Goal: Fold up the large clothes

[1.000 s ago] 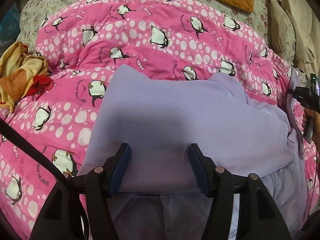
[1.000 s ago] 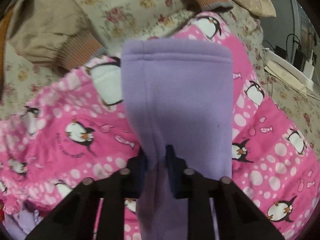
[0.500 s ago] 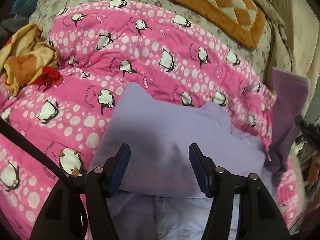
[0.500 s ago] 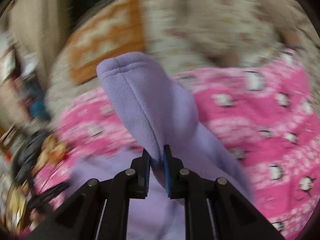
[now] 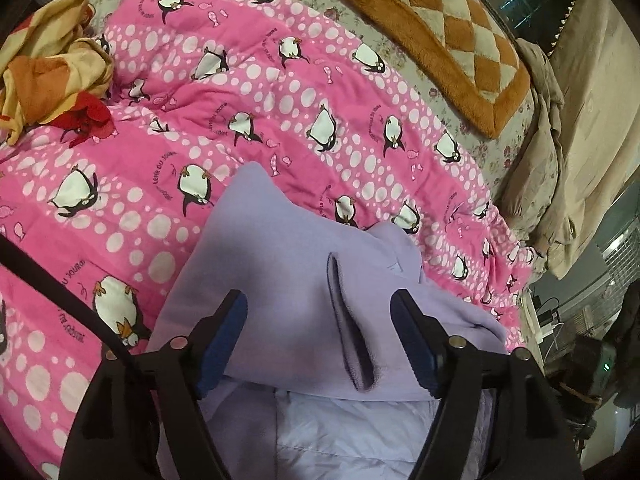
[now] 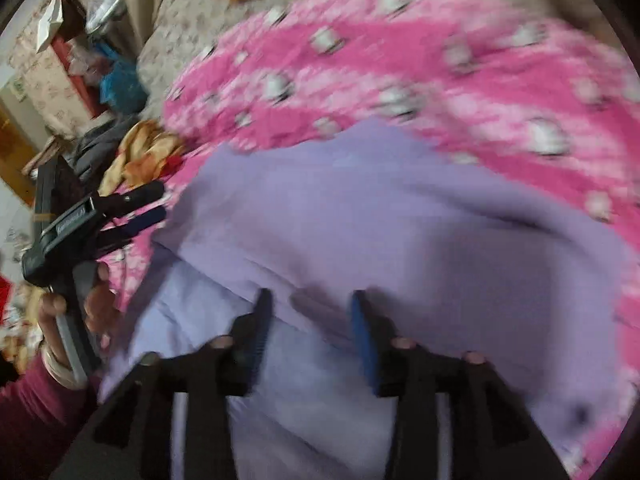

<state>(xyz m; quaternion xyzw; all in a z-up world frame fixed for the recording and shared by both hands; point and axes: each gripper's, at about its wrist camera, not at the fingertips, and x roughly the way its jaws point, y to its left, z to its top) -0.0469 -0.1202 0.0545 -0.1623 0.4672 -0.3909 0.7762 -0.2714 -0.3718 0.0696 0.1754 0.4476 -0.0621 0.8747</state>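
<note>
A lilac fleece garment point(image 5: 280, 264) lies on the pink penguin quilt point(image 5: 280, 100), its pale quilted lining showing at the near edge. A sleeve point(image 5: 348, 320) is folded across its body. My left gripper point(image 5: 318, 304) hovers just over that sleeve, its jaws opening and its pads clear of the cloth. In the blurred right wrist view, the right gripper point(image 6: 310, 300) hangs over the same garment point(image 6: 400, 208), jaws opening, with nothing pinched between its pads. The left gripper point(image 6: 152, 204) shows there at the garment's left edge, held by a hand point(image 6: 92, 300).
An orange checked cushion point(image 5: 436, 40) lies on the floral sheet behind the quilt. A crumpled yellow, orange and red cloth point(image 5: 48, 76) sits at the far left. A beige jacket point(image 5: 548, 160) drapes over the bed's right edge, with room clutter point(image 6: 80, 60) beyond.
The right gripper swung the sleeve it held across the garment and let go; the sleeve now lies on the body. The left jaws widened and that gripper rolled slightly.
</note>
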